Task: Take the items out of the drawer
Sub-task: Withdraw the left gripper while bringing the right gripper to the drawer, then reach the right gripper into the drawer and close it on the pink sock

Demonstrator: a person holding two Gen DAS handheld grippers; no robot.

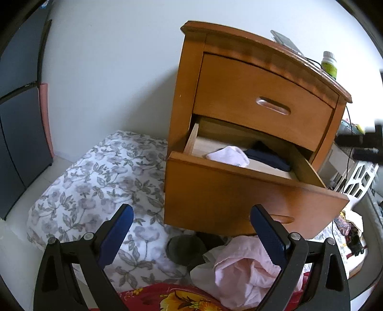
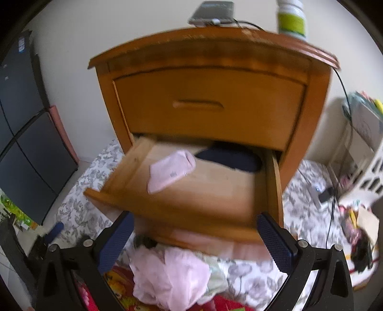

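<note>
Right hand-held gripper [image 2: 194, 235] is spread wide and empty, hanging in front of the pulled-out lower drawer [image 2: 182, 210] of the wooden nightstand [image 2: 215, 59], looking down into it. Left hand-held gripper [image 1: 191, 227] also spread, empty, lower and off to the left, facing the drawer front. Task items remaining inside: pink sock [image 2: 171, 171] lying loose near the middle of the drawer floor, dark navy garment [image 2: 229, 159] tucked at the back right, partly under the closed upper drawer [image 2: 210, 112]. Pink clothing [image 2: 167, 275] is heaped on the floral bedding [image 2: 79, 210] just below the drawer; my read is it's already out, so task looks partway done. Likely next step is the sock. Risks: right view is motion-blurred, so a fast approach could land the tips on the drawer front edge instead of clearing it. Sock is thin and flat, so the pads may scrape the drawer bottom and close on nothing, or catch only an edge and let it slip free on the lift. Navy piece sits under the upper drawer's overhang, so little headroom there; the hand-held gripper could knock the upper front. Any hard bump also shakes the nightstand, and the green-labelled bottle [image 2: 292, 20] and phone [image 2: 211, 12] sit on top near the edge.
</note>
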